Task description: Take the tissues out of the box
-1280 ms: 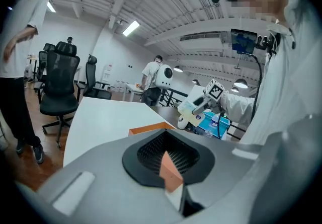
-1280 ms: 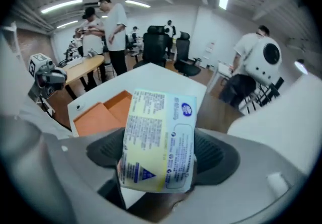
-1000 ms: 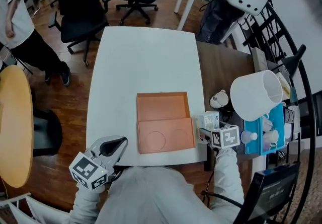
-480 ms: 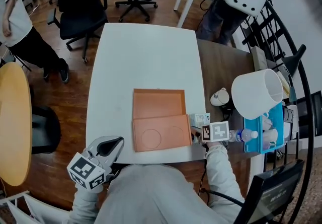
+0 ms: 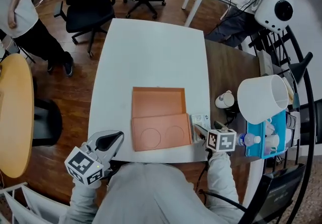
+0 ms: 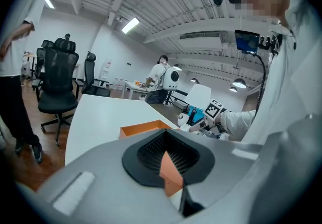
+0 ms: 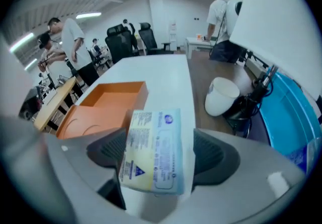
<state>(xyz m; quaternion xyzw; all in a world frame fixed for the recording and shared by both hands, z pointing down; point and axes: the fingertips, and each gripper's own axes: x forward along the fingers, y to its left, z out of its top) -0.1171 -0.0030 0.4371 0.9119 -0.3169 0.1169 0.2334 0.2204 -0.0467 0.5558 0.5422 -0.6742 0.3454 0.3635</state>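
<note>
Drawn in nearer the orange box than a second ago, with the tissue pack tilted in the right hand-held gripper, outside the box and just beside its right wall. Still grasping, though with jaws easing open. Holds the left hand-held gripper clenched on nothing at the near corner of the white counter. Risks a slip if loosened further over that narrow strip: off the counter's edge, or back against the box.

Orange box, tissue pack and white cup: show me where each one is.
orange box (image 5: 158, 103), head view, bare floor of its open tray.
tissue pack (image 7: 153, 150), right gripper view, middle of its printed face.
white cup (image 5: 224, 100), head view, its white body.
</note>
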